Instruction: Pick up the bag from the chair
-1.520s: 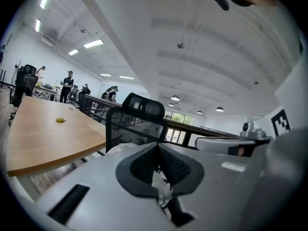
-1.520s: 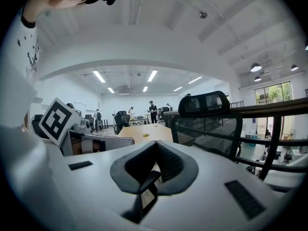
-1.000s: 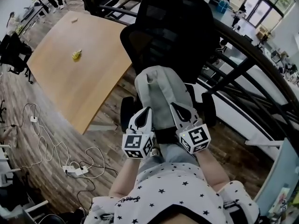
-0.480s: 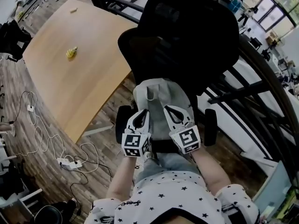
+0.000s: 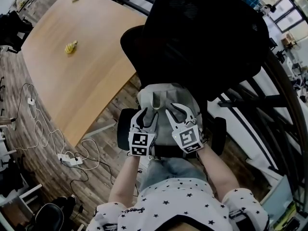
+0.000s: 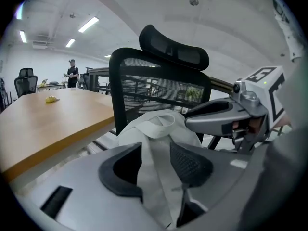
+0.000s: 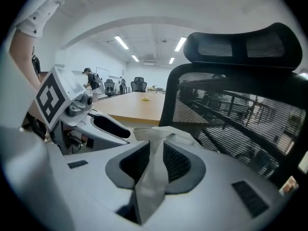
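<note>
Bag (image 5: pixel 177 93) on chair (image 5: pixel 202 32), its lower half hidden behind grippers. Left gripper (image 5: pixel 148 113) gapes around left strap (image 6: pixel 156 177); right gripper (image 5: pixel 177 111) pinches right strap (image 7: pixel 154 177).

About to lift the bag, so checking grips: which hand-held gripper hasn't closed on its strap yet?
The left hand-held gripper: its jaws stand wide apart with a strap lying flat between them. The right hand-held gripper is shut on its strap.

We find no readable words, brands, numbers or signs anywhere. The only printed marks are black-and-white square patterns on the marker cube (image 5: pixel 140 144) of the left gripper (image 5: pixel 148 114) and on the marker cube (image 5: pixel 186 138) of the right gripper (image 5: pixel 175 109); neither carries letters or digits.
</note>
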The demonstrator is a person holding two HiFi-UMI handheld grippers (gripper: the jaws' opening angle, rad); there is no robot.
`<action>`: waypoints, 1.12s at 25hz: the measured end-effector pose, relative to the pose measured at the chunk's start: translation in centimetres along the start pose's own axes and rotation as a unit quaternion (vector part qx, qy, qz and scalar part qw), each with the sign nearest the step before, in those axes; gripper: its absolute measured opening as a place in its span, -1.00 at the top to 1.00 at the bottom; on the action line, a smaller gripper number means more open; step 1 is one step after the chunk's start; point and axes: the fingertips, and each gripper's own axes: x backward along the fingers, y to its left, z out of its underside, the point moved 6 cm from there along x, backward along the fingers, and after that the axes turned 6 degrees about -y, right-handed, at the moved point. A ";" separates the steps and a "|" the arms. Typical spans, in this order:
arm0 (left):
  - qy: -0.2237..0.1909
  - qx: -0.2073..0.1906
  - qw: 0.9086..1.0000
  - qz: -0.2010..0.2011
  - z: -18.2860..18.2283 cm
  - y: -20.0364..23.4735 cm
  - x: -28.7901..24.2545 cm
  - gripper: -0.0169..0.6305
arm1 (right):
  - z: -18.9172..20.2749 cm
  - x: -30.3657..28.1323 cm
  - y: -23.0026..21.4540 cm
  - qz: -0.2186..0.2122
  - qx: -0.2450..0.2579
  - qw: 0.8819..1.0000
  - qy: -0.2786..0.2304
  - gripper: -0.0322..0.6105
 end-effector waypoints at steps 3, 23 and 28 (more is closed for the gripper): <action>-0.001 -0.010 1.000 -0.010 0.3 0.7 -1.2 0.36 | 0.4 -0.8 -0.7 -0.001 0.022 1.000 0.011 0.66; -0.063 -0.018 0.996 -0.059 -3.5 4.7 -7.2 0.35 | -1.8 -6.8 -3.5 -0.037 0.077 0.996 -0.004 0.67; -0.070 -0.017 0.996 -0.059 -3.5 4.3 -6.8 0.49 | -2.9 -6.8 -3.5 -0.026 0.068 0.997 -0.025 0.64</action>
